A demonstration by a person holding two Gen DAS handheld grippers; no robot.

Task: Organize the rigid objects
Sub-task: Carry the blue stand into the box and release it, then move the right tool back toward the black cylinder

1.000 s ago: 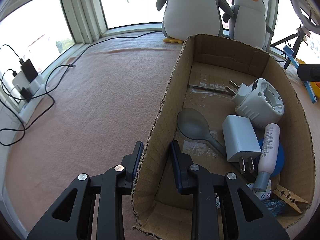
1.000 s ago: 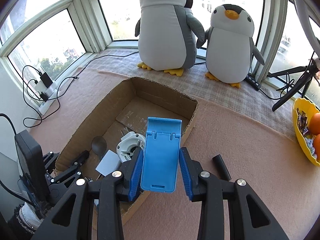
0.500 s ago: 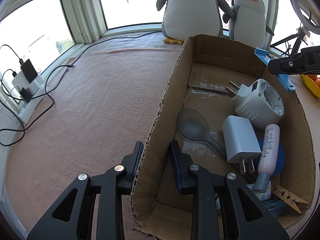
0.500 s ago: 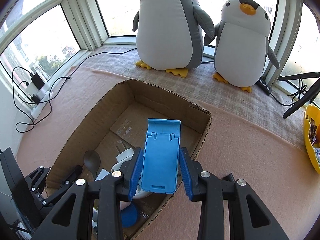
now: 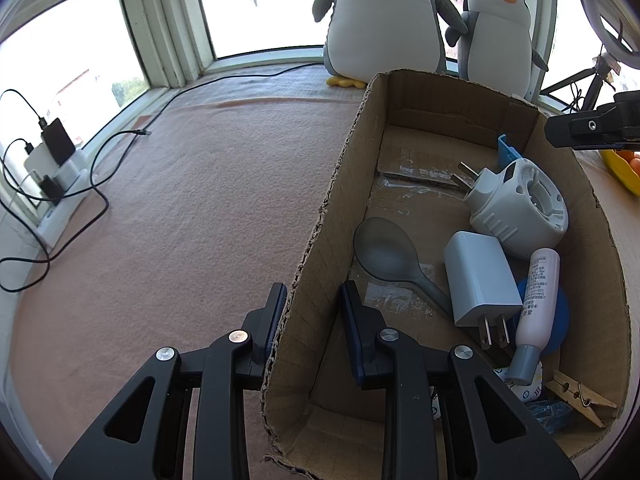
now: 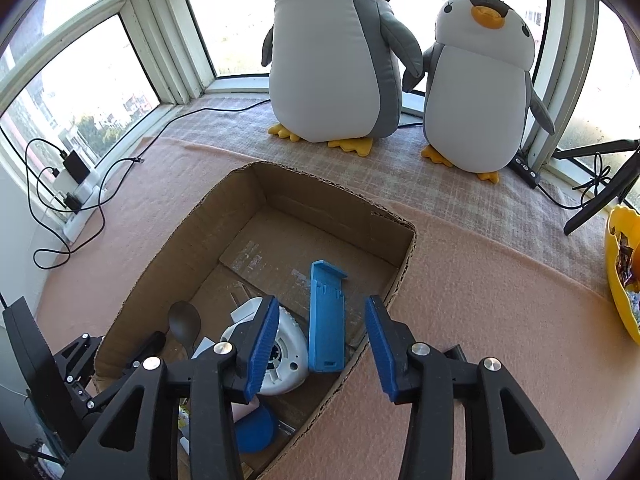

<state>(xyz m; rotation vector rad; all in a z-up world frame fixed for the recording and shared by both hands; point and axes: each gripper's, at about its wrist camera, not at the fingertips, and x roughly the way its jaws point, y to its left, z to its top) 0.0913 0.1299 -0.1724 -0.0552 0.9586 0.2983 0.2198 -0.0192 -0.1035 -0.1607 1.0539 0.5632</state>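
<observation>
Pink felt surface (image 5: 192,208) by bay windows (image 6: 72,80), left tongs (image 5: 312,312) clamping cardboard box (image 5: 320,240) wall, right tongs (image 6: 320,340) just parted, empty.

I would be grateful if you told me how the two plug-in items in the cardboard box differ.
The round plug-in unit is bulky, drum-shaped and ribbed, while the flat charger is a smooth slim block. The round unit's prongs point toward the box's far end; the charger's point toward the near end. The round unit lies partly over the charger's edge. Both are white and lie inside the cardboard box.
</observation>
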